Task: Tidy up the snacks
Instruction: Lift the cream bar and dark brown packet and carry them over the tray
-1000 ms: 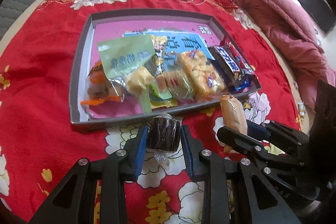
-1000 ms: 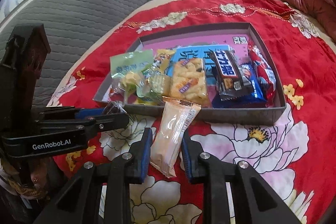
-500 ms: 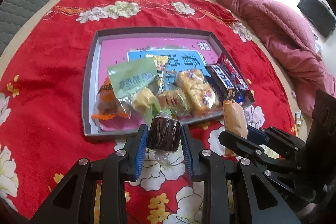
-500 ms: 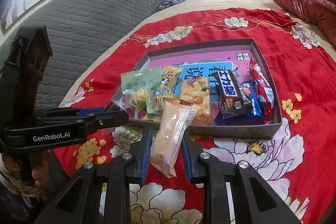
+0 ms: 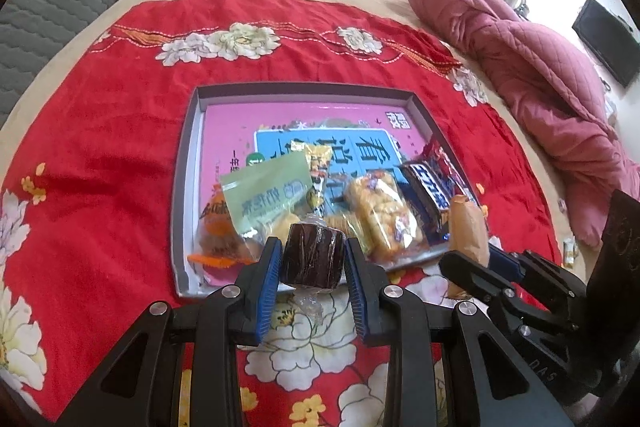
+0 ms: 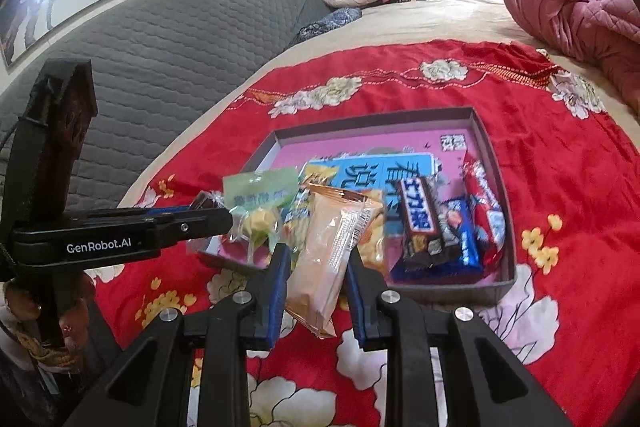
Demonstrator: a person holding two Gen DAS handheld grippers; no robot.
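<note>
You hold a dark wrapped cake clamped in the left gripper and a pale orange packet pinched in the right gripper, both lifted above the red cloth at the near edge of the tray. This looks like the carry-in step. Next, bring each over the tray's near wall, past the snacks crowding the front row, and let go over the bare pink floor behind them.

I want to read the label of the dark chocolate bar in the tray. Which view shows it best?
The right wrist view: the dark chocolate bar lies near the camera, its white lettering unobstructed. In the left wrist view the bar appears smaller, near the tray's right side.
</note>
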